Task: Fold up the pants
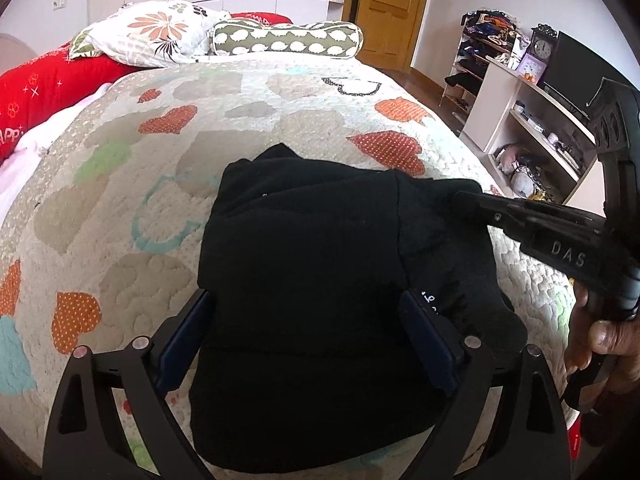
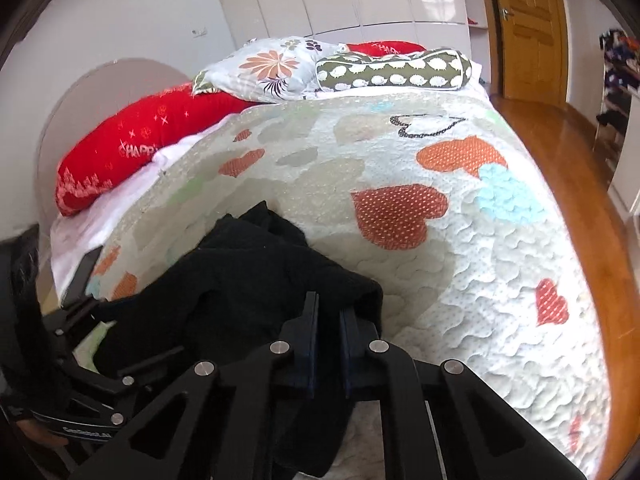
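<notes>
Black pants (image 1: pixel 320 264) lie folded into a thick bundle on the heart-patterned quilt (image 1: pixel 224 128) near the bed's front edge. My left gripper (image 1: pixel 308 340) stands open over the near part of the bundle, its blue pads (image 1: pixel 188 340) wide apart on either side of the cloth. From the right, my right gripper (image 1: pixel 464 200) comes in at the bundle's far right corner. In the right wrist view its jaws (image 2: pixel 330 312) are shut on a fold of the pants (image 2: pixel 240 280), with black cloth bunched around and below the fingers.
Pillows (image 1: pixel 160 36) and a red bolster (image 1: pixel 48 84) lie at the head of the bed. A white shelf unit (image 1: pixel 532 128) with a clock and a screen stands at the right. A wooden door (image 2: pixel 524 28) and wood floor (image 2: pixel 568 152) lie beyond. A hand (image 1: pixel 600 332) holds the right gripper's handle.
</notes>
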{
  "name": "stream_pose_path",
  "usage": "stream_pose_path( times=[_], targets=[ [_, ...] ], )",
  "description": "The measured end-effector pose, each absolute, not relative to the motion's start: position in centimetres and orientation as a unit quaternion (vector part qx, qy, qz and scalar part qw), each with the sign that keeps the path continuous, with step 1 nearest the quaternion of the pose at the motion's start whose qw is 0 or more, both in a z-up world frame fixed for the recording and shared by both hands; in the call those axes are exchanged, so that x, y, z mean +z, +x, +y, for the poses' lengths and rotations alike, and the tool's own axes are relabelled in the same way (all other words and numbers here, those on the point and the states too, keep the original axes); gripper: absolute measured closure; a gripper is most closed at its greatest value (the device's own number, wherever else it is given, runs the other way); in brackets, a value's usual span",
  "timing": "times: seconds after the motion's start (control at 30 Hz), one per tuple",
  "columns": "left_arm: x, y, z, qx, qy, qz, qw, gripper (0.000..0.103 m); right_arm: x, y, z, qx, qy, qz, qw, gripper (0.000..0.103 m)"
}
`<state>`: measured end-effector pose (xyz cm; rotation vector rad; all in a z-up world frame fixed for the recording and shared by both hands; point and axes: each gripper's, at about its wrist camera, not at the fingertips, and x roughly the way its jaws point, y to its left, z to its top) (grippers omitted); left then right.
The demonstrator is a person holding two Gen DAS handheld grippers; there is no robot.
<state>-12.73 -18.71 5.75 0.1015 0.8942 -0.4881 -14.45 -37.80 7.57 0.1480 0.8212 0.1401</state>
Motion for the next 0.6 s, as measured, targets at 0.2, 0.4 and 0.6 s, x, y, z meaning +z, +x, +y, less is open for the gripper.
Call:
stream_pose_path(
  times=[0.2, 0.4, 0.6],
  targets=[
    [4.8, -13.0, -19.0, -0.233, 0.063, 0.422, 0.874, 0.003, 6.1, -14.4, -37.4, 0.057, 0.047, 0.411, 0.909, 0.096],
    [5.2, -12.8, -18.6, -0.244, 0.053, 0.424, 0.871, 0.002, 5.6, -14.9, -38.4, 0.063, 0.081, 0.412, 0.905, 0.089],
    [7.7, -12.1, -15.7, -0.261, -0.004, 0.406, 0.876, 0.001, 7.1, -16.7, -39.8, 0.075, 0.121, 0.407, 0.902, 0.082]
  ],
)
